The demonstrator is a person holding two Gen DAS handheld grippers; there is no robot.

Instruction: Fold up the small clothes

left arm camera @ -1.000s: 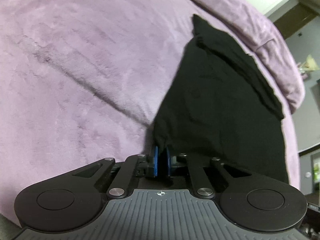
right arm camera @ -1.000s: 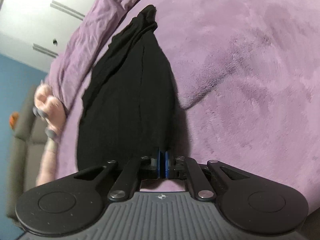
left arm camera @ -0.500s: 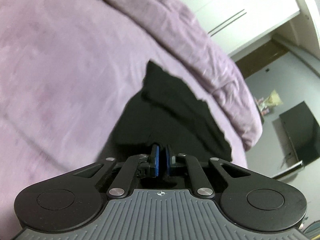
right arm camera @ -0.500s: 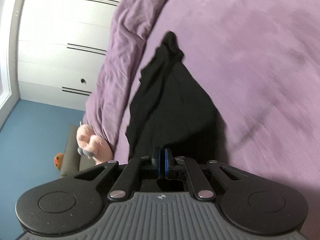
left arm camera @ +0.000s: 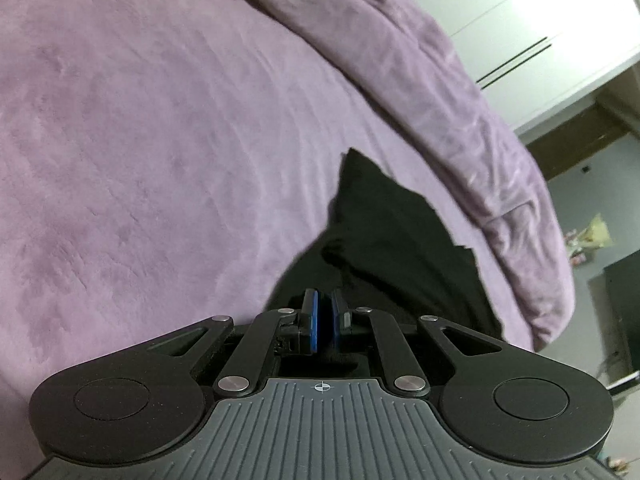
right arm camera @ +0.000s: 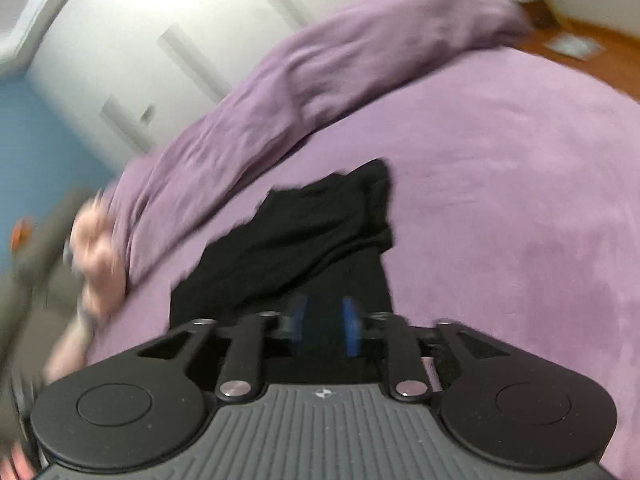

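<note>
A small black garment point(left arm camera: 392, 240) lies on the purple bed cover point(left arm camera: 160, 140), its near part doubled over the far part. My left gripper point(left arm camera: 324, 312) is shut on the garment's near edge, and dark cloth shows between its blue pads. In the blurred right wrist view the same black garment point(right arm camera: 320, 224) lies just ahead. My right gripper point(right arm camera: 325, 320) hovers over its near edge with its jaws opening. The blue pads point(right arm camera: 352, 324) stand apart with black cloth below the gap, not pressed on it.
A rumpled purple duvet point(left arm camera: 460, 112) runs along the bed's far side, with white wardrobe doors point(left arm camera: 520, 20) behind it. A person's hand point(right arm camera: 94, 240) shows blurred at the left of the right wrist view. A dark screen point(left arm camera: 624, 304) stands beyond the bed's edge.
Both grippers have moved forward over the garment with its near edge, so it now looks shorter and doubled. The right wrist has rolled and its pads have come apart. The left stays shut.
</note>
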